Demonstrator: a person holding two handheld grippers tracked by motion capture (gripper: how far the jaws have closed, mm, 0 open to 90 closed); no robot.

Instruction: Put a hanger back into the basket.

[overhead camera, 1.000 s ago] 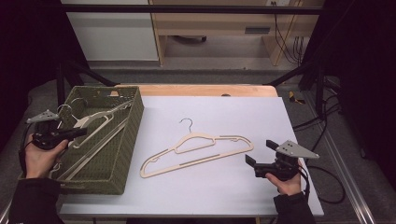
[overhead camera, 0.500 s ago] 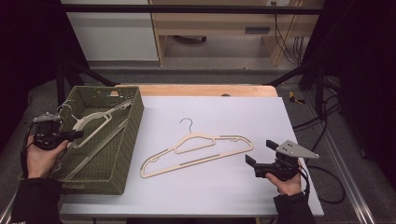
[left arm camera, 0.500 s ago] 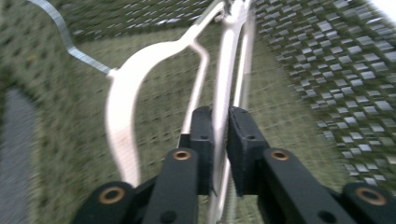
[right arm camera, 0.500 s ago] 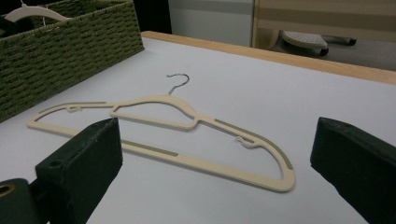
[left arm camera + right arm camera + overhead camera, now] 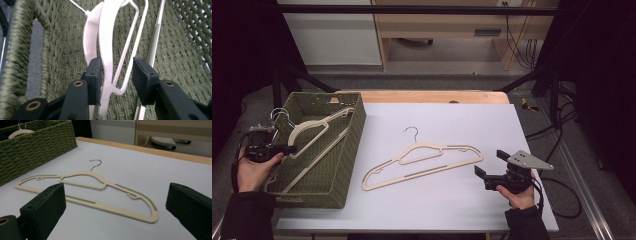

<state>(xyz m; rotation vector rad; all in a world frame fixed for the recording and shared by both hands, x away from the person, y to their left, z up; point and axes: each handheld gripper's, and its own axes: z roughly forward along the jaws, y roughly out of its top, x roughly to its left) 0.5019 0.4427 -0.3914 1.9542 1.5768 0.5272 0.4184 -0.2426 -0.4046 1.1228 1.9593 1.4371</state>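
Observation:
A cream hanger [image 5: 314,126] lies slanted in the green woven basket [image 5: 356,114] at the table's left. My left gripper [image 5: 292,148] reaches over the basket's left rim. In the left gripper view that hanger [image 5: 106,37] runs up between my left gripper's [image 5: 116,72] jaws, which have just been opening. It sits close to the left pad, with a clear gap to the right pad. A second cream hanger [image 5: 422,159] lies flat on the white table top. My right gripper [image 5: 488,162] stands open just right of it, and in the right gripper view its jaws [image 5: 115,205] frame the hanger [image 5: 82,173] without touching.
The basket's floor [image 5: 62,37] holds another hanger part and a thin metal rod [image 5: 153,45]. The basket wall [image 5: 37,147] rises at the table's left. A wooden strip [image 5: 427,96] borders the table's far edge. Cables trail off the right side.
The left gripper's jaws have parted from the hanger in the basket, which now rests there. The left hand has barely shifted. The right gripper and the table hanger have not moved.

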